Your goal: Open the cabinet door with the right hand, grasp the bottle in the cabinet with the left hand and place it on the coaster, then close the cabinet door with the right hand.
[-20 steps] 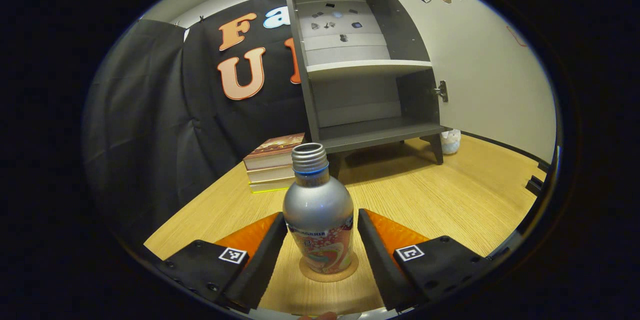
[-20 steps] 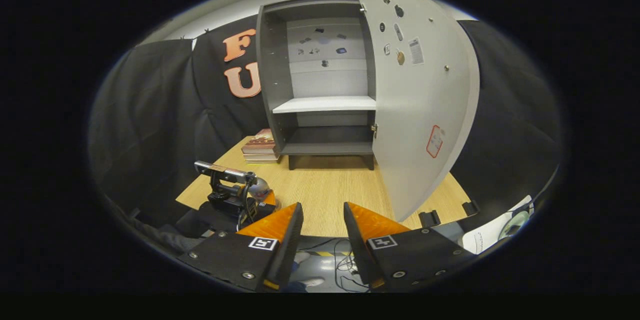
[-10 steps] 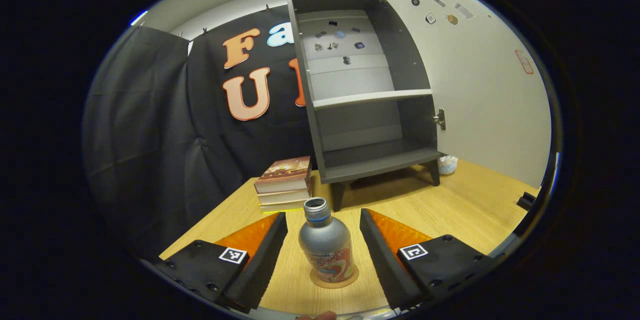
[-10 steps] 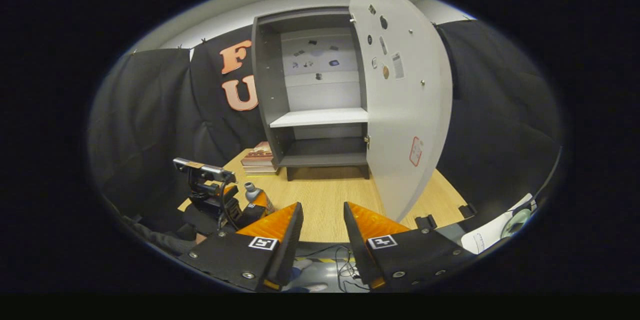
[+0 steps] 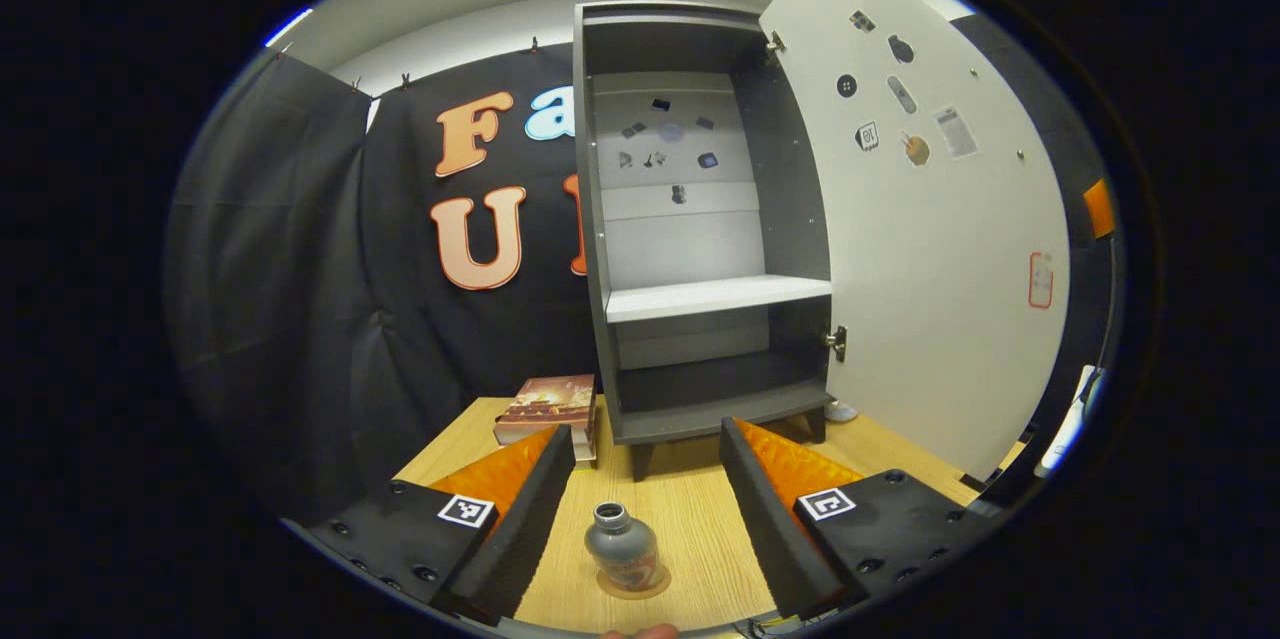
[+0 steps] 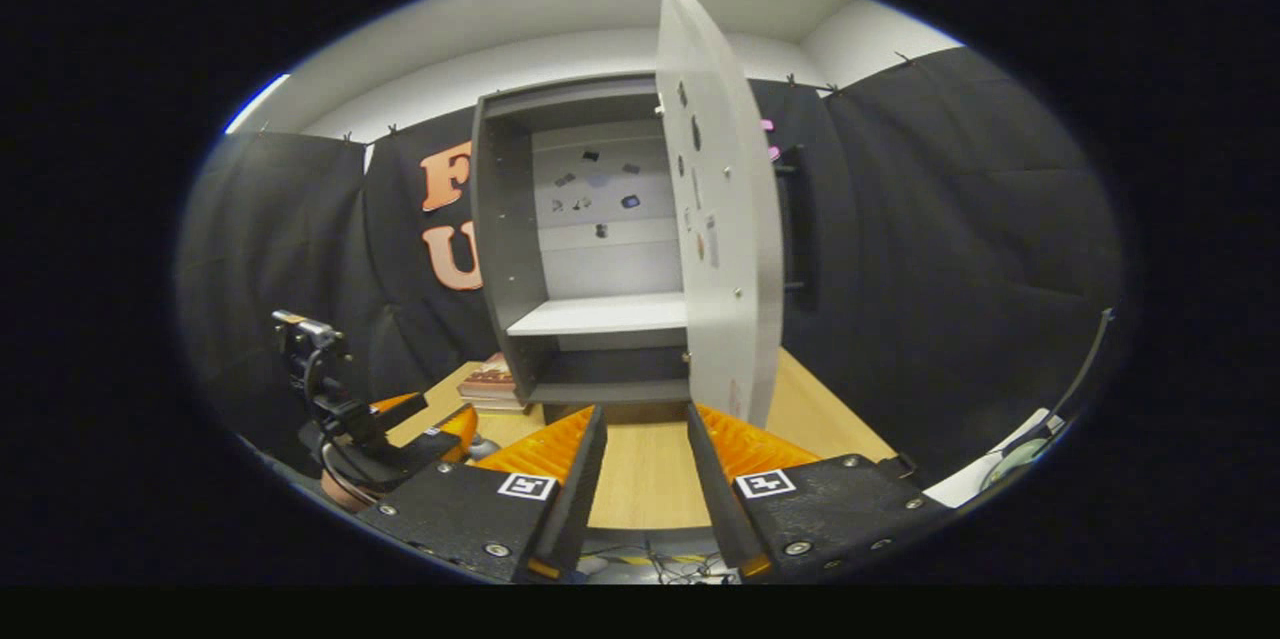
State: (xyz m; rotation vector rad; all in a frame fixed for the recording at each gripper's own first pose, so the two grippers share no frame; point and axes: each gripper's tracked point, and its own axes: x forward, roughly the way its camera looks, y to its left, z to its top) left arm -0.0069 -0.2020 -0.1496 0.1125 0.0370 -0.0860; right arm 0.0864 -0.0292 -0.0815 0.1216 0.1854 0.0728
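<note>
With the bottle already set down, what remains is shutting the door.
Left gripper (image 5: 645, 509): fingers wide apart, holding nothing; bottle stands free between them, touching neither.
Right gripper (image 6: 645, 479): fingers parted w/ a moderate gap, empty, aimed at the door's lower edge, no contact yet.
Bottle (image 5: 622, 547): upright on the coaster (image 5: 634, 586), near table (image 5: 690, 519) edge. Silver body, threaded open neck w/o cap, blue ring under the threads, red-patterned label low on the body.
Books (image 5: 545, 404): short stack farther back, just left of the cabinet's foot.
Cabinet (image 5: 700, 219): dark grey, on legs, at the table's back; white shelf (image 5: 718, 297) across the middle, both compartments bare.
Door (image 6: 722, 209): white, hinged on the cabinet's right, standing wide open, nearly edge-on in right gripper view; small stickers on its inner face.
Step in hand: closing, by my read. Best to bring the right fingers round to the door's outer face near the free edge, push in a slow arc toward the cabinet front, and ease off at the end so it doesn't bounce. Keep left gripper back, clear of the bottle.
</note>
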